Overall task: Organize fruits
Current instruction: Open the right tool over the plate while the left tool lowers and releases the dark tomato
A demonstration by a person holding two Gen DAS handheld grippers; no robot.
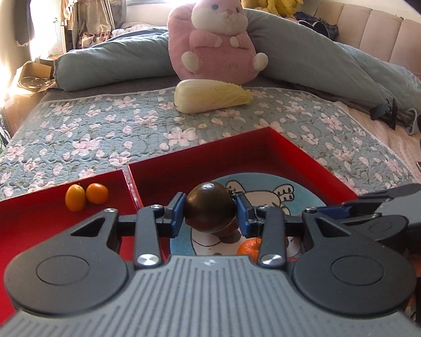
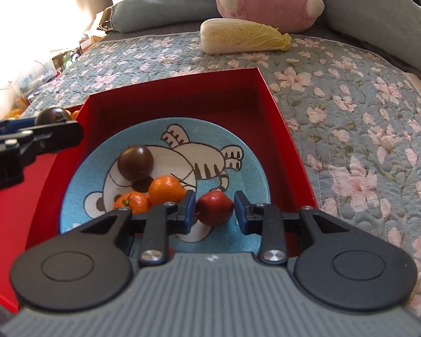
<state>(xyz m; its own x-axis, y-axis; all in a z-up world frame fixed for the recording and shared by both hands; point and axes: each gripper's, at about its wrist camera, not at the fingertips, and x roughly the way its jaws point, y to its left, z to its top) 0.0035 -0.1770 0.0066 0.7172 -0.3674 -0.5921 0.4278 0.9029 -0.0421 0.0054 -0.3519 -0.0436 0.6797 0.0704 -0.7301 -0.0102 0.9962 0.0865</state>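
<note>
Left claw point(image 1: 210, 215), left wrist view: its blue pads gripped a dark tomato point(image 1: 210, 207) above the blue cartoon plate point(image 1: 303, 193) in the larger red tray point(image 1: 317, 163); two kumquats point(image 1: 86, 196) lay in the smaller red tray point(image 1: 2, 224) alongside.

Right claw point(image 2: 214, 210), right wrist view: narrowly parted around a red fruit point(image 2: 214, 207) resting on the plate point(image 2: 249, 168), the right pad clear of it. Two tangerines point(image 2: 154, 193) and another dark tomato point(image 2: 135, 161) lay beside. A cabbage point(image 2: 244, 36) lay on the bed point(image 2: 365, 112).

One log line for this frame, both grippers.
left gripper: shut on dark tomato | right gripper: open, around red fruit on plate
</note>
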